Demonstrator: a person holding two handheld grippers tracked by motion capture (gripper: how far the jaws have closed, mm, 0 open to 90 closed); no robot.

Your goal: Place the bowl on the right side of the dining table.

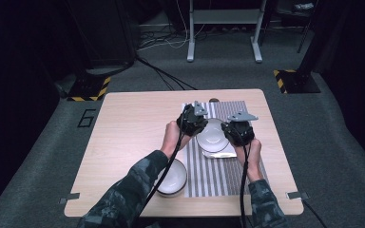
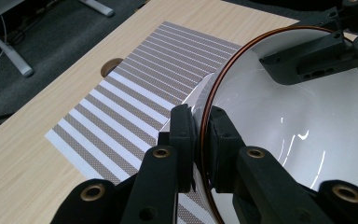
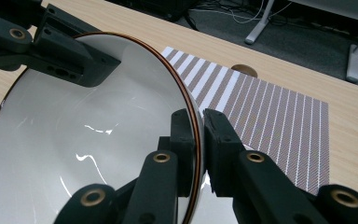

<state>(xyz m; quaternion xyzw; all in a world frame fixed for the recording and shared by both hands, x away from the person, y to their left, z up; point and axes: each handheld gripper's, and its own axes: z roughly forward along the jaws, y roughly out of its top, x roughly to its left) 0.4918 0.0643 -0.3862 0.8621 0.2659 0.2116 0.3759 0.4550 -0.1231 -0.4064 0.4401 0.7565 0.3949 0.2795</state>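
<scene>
Between the tongs: a white bowl (image 1: pixel 212 133) with a thin brown rim, held from both sides over a pale square plate (image 1: pixel 217 151).
Left tongs (image 2: pixel 202 122): clamped on the bowl's rim, one jaw outside the wall, one inside.
Right tongs (image 3: pixel 200 125): clamped on the opposite rim the same way; each pair shows across the bowl in the other's gripper view.
Bowl: tilted in both gripper views, its glossy inside catching light; whether it touches the plate, I cannot tell.
Under the tongs: a striped mat (image 1: pixel 221 175), grey and white, with the plate lying on it.
Behind the left tongs, toward the person: a second white bowl (image 1: pixel 172 178), on the table just left of the mat's near edge.
Beyond the tongs: a round hole (image 2: pixel 112 66) in the table at the mat's far edge.
Table (image 1: pixel 128 128): light wood.
Past the table: grey carpet, cables and a metal stand's legs (image 1: pixel 223 47).
</scene>
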